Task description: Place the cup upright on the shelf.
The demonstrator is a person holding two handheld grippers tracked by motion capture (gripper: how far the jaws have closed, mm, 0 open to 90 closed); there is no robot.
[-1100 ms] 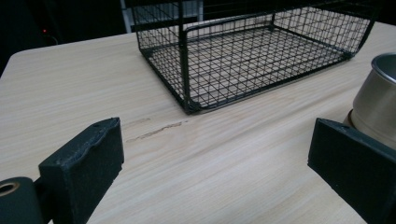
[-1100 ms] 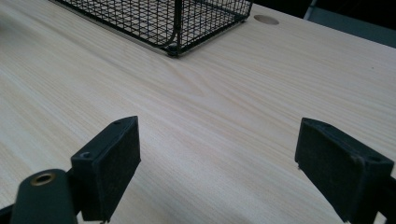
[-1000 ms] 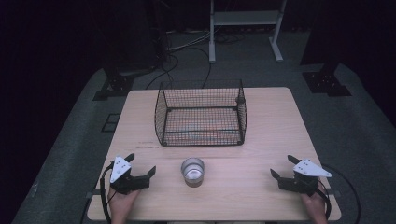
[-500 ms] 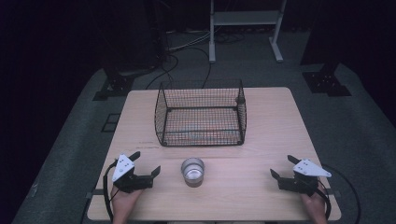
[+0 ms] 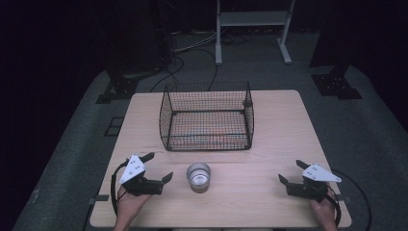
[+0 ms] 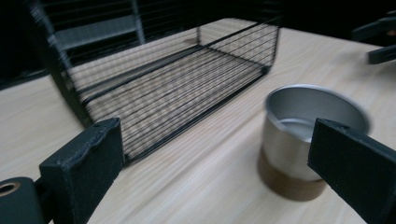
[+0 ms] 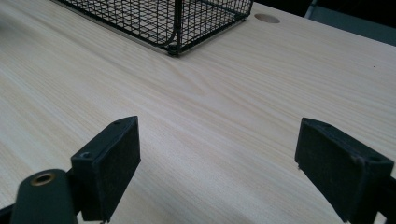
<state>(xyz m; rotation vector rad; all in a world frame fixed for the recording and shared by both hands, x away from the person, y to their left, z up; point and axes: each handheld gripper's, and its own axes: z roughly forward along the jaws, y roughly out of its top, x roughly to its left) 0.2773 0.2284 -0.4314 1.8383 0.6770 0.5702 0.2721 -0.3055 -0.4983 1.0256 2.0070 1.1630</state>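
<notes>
A small metal cup with a brown band at its base stands upright on the wooden table, near the front middle. My left gripper hovers just left of the cup, open and holding nothing. In the left gripper view the cup sits beyond the right jaw, which hides part of its side. My right gripper rests open near the table's front right corner, well apart from the cup. The right gripper has only bare wood between its jaws.
A black wire basket with nothing in it stands behind the cup at the table's middle, its mesh wall close ahead of the left gripper. Its corner and a round table hole lie ahead of the right gripper.
My left gripper has lifted off the table and shifted a little toward the cup. The right gripper, the cup and the basket have stayed put.
</notes>
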